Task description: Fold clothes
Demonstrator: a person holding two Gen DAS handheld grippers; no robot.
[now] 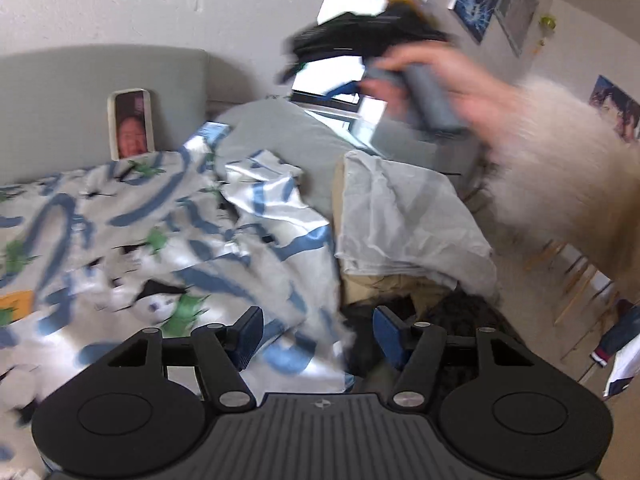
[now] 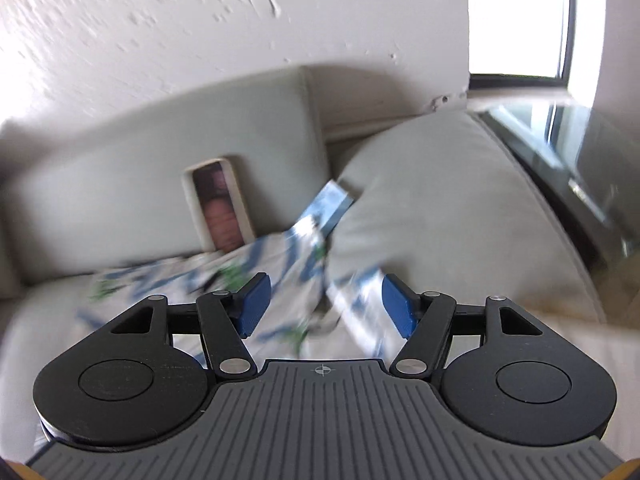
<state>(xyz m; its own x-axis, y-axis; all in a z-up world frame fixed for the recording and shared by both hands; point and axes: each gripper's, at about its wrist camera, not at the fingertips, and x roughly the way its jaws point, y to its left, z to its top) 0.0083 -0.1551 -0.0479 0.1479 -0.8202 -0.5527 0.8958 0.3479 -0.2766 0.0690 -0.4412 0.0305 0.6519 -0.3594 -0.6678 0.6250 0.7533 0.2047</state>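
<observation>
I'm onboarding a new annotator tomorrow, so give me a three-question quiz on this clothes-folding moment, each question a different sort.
1. True or false: the left tongs are clamped on the white satin garment with blue strokes and green splashes.
2. Multiple choice: the phone in a cream case is A) flat on the seat, B) propped upright against the grey sofa backrest, C) held in the right tongs.
3. Fill in: the plain pale grey cloth is draped over the sofa's ____.

Key: 1 false, both tongs are open and empty; 2 B; 3 armrest.
</observation>
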